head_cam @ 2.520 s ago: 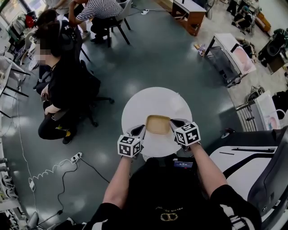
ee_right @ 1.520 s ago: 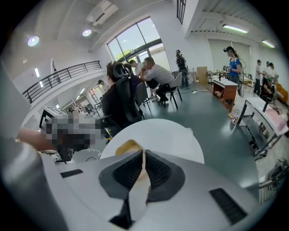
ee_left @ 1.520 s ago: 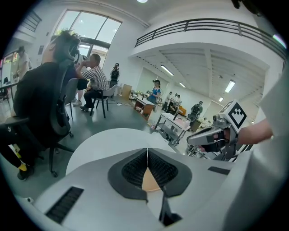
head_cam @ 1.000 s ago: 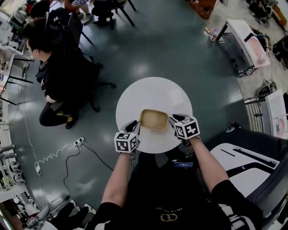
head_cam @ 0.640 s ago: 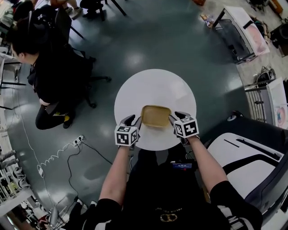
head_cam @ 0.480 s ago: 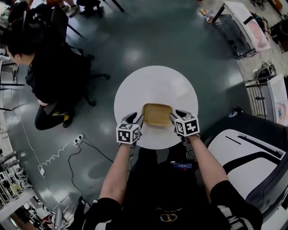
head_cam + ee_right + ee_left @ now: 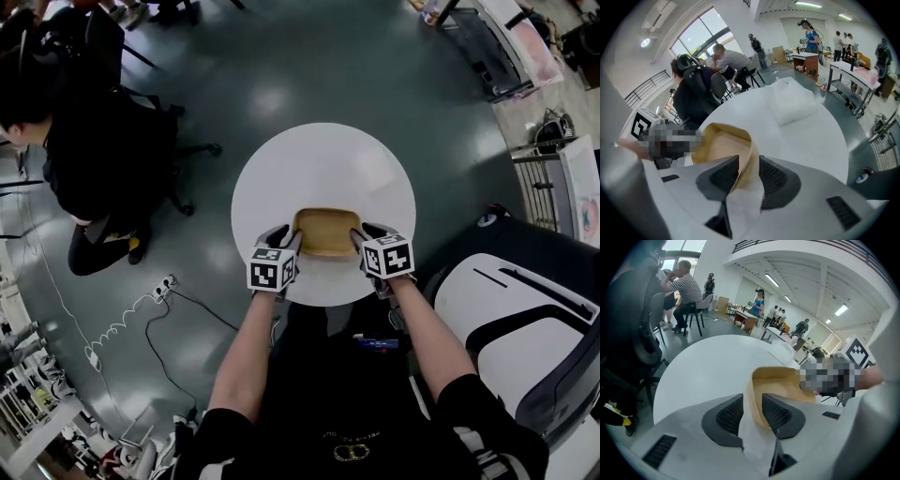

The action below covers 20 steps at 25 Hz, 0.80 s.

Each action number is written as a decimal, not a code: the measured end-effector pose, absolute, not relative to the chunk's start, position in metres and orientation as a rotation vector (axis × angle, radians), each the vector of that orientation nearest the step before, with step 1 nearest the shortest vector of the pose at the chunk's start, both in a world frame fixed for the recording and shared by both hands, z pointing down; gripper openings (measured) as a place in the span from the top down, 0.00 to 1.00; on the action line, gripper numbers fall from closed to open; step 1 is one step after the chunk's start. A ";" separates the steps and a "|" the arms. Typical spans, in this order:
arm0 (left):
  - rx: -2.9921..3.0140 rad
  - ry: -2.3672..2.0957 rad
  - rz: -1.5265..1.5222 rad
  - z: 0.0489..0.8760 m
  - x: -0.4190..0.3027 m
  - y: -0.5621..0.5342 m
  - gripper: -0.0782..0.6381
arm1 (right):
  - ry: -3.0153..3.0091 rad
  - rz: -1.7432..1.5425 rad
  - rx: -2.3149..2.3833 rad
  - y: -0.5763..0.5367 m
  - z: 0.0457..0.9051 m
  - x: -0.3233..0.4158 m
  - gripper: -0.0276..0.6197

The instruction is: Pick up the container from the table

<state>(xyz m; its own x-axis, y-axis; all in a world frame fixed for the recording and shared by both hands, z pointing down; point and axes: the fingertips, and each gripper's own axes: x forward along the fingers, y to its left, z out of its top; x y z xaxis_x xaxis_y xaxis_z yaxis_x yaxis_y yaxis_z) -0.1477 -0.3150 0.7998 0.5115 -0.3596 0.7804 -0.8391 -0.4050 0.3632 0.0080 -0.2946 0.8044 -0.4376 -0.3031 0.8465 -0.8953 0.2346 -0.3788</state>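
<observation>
Left gripper (image 7: 284, 237) and right gripper (image 7: 368, 232) have just opened their jaws wide; each pair straddles a container wall without clamping it. On the round white table (image 7: 323, 159), the tan container (image 7: 325, 232) sits near its front edge.

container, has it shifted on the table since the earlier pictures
No. The container lies where it did, just on the person's side of the middle of the round white table.

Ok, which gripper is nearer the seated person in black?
Left. The left gripper is at the tan container's end toward that person, the right gripper at its far end. Both just opened, each astride a container wall.
</observation>
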 end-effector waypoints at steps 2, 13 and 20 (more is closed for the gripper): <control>1.984 -0.983 0.796 0.801 -0.146 -0.315 0.73 | -1.875 1.203 1.088 -0.291 0.806 0.007 0.66; 1.973 -0.963 0.790 0.802 -0.140 -0.313 0.83 | -1.867 1.241 1.058 -0.290 0.807 0.005 0.74; 1.988 -0.974 0.759 0.780 -0.139 -0.321 0.83 | -1.879 1.238 1.045 -0.299 0.788 0.004 0.75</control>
